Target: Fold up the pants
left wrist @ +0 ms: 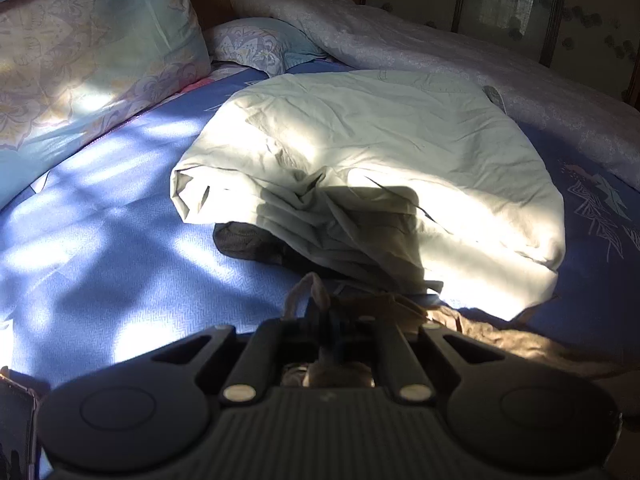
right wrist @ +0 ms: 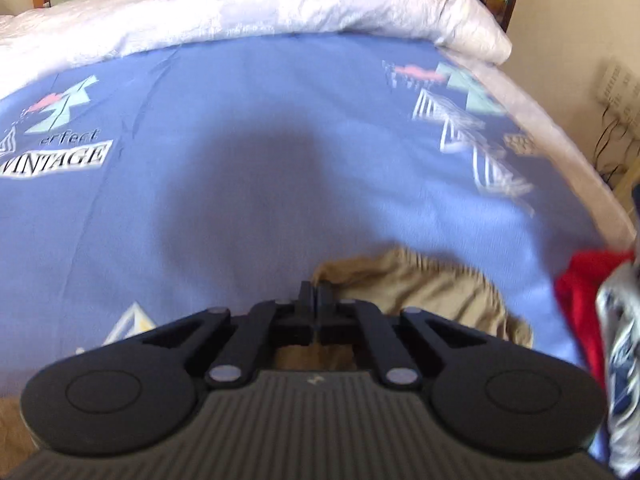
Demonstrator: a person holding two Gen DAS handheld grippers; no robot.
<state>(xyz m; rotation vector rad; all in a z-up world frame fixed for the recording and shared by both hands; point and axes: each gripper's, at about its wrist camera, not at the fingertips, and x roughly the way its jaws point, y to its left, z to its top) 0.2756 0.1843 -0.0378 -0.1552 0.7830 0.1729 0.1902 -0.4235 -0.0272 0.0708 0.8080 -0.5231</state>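
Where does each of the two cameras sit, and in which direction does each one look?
Left wrist: sits on the left tool, looks forward along it across the blue bedsheet to a pale folded cloth and pillows; the tool's black fingers grip the tan pants.
Right wrist: sits on the right tool, looks across the bedsheet to a white quilt; its fingers pinch the pants, red cloth at right.
Shared: the bedsheet, the quilt, the pants.
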